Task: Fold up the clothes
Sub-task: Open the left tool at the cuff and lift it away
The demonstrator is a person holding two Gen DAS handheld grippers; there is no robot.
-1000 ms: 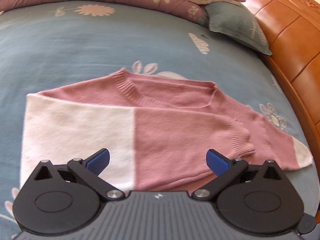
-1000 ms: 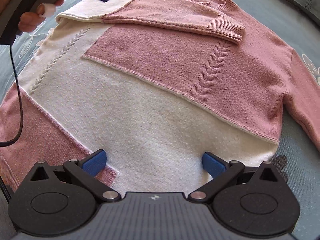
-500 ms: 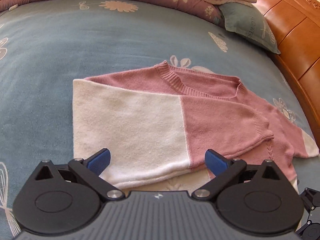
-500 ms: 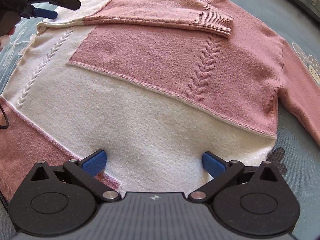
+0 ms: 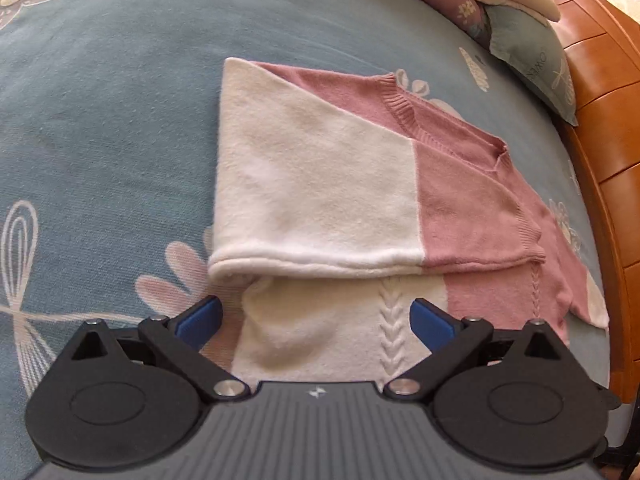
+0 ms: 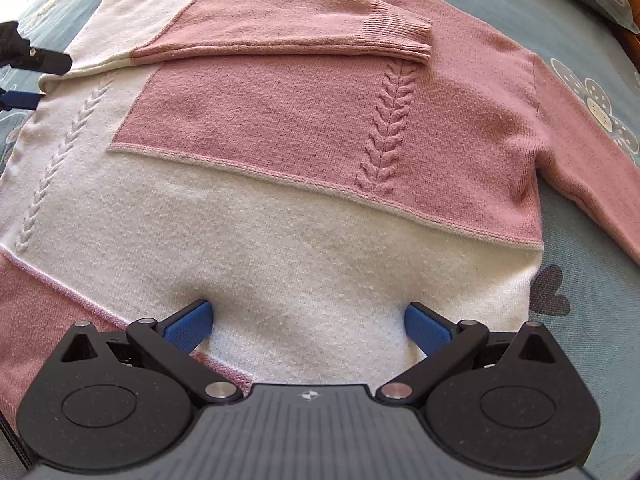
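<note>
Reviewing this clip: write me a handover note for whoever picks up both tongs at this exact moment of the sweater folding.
Left tongs: open, empty, low over the sweater's white side edge.
Right tongs: open, empty, low over the white panel near the hem.
The pink-and-white knitted sweater lies flat, front up, on the blue floral bedsheet.
Done: one sleeve is folded across the chest, its ribbed cuff resting on the pink panel.
Left: the other sleeve lies stretched out on the sheet and needs folding in; the body is unfolded too, probably sides in, then hem up to collar.
</note>
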